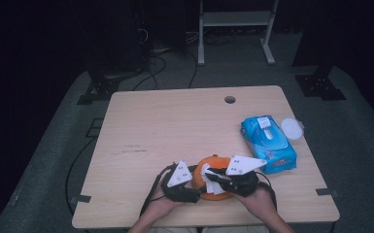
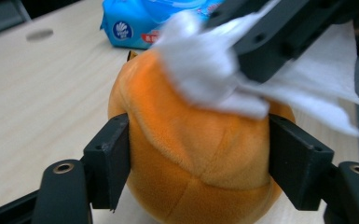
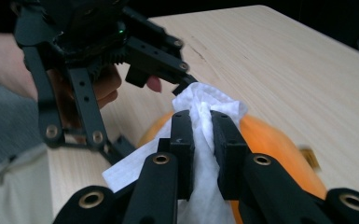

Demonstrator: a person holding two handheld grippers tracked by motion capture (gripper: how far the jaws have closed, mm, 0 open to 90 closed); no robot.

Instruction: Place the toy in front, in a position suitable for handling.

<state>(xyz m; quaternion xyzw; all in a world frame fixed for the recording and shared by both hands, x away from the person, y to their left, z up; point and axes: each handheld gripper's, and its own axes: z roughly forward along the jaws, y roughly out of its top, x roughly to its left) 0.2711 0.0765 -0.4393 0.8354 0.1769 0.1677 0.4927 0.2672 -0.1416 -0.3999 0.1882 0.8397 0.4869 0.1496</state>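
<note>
Orange plush (image 2: 200,154) between left tool (image 2: 198,161), wipe (image 3: 205,116) atop

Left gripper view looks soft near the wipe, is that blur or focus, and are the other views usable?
Left gripper view: the white wipe and the right tongs above it are smeared, while the orange plush toy is fairly sharp. Right gripper view: the right tongs pinching the wipe are crisp, the far table soft. High view: dim, dark surroundings, even light on the table, no glare.
</note>
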